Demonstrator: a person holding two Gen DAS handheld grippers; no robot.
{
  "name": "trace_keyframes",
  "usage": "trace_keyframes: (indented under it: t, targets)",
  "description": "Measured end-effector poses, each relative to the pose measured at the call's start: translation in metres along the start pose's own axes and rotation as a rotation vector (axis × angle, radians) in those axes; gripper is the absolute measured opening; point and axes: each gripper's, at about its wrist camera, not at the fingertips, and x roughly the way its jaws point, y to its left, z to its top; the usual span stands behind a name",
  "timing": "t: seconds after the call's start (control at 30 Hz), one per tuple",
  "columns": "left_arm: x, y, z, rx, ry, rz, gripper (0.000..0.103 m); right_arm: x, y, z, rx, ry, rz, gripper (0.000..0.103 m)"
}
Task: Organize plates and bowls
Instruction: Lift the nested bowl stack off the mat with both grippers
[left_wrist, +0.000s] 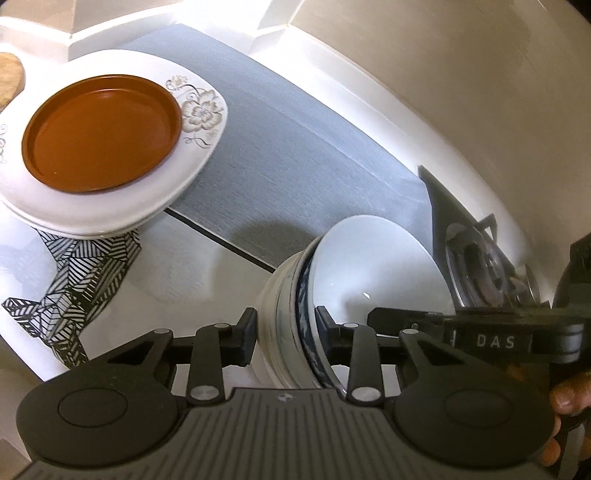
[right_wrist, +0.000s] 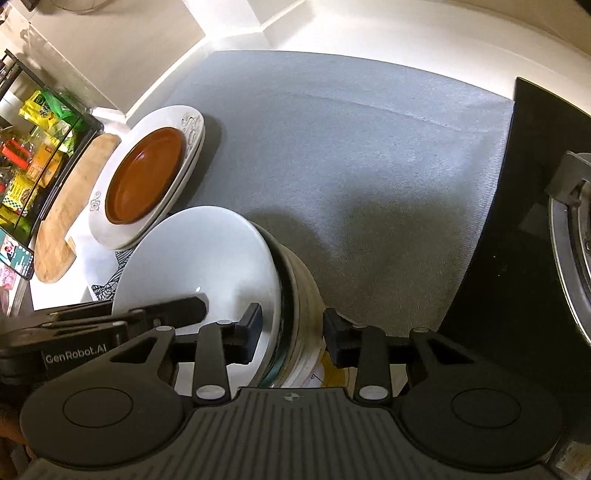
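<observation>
Basically both grippers clamped the bowl stack (left_wrist: 295, 295) rims, left gripper (left_wrist: 286, 338), right gripper (right_wrist: 291, 338); grey mat (right_wrist: 369, 147) beyond was open, plate stack (left_wrist: 110, 147) well apart.

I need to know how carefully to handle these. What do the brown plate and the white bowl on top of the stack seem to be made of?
Brown plate: probably plastic or melamine, possibly glazed clay; an even, dull satin surface with only a soft sheen. White bowl: looks like glazed ceramic or porcelain; smooth, glossy, with a sharp point of reflected light. Neither is certain from looks alone.
</observation>
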Motion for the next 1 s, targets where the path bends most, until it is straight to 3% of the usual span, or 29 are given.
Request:
trace_keyframes:
  t: [0.2,1.0]
  targets:
    - [-0.006,0.010,0.001,-0.035,-0.038,0.025,0.036,0.005,0.010,0.003,-0.013,-0.005,0.014,0.038]
    - [-0.006,0.009,0.001,-0.024,-0.031,0.027,0.037,0.005,0.017,-0.001,-0.047,-0.046,-0.009,0.037]
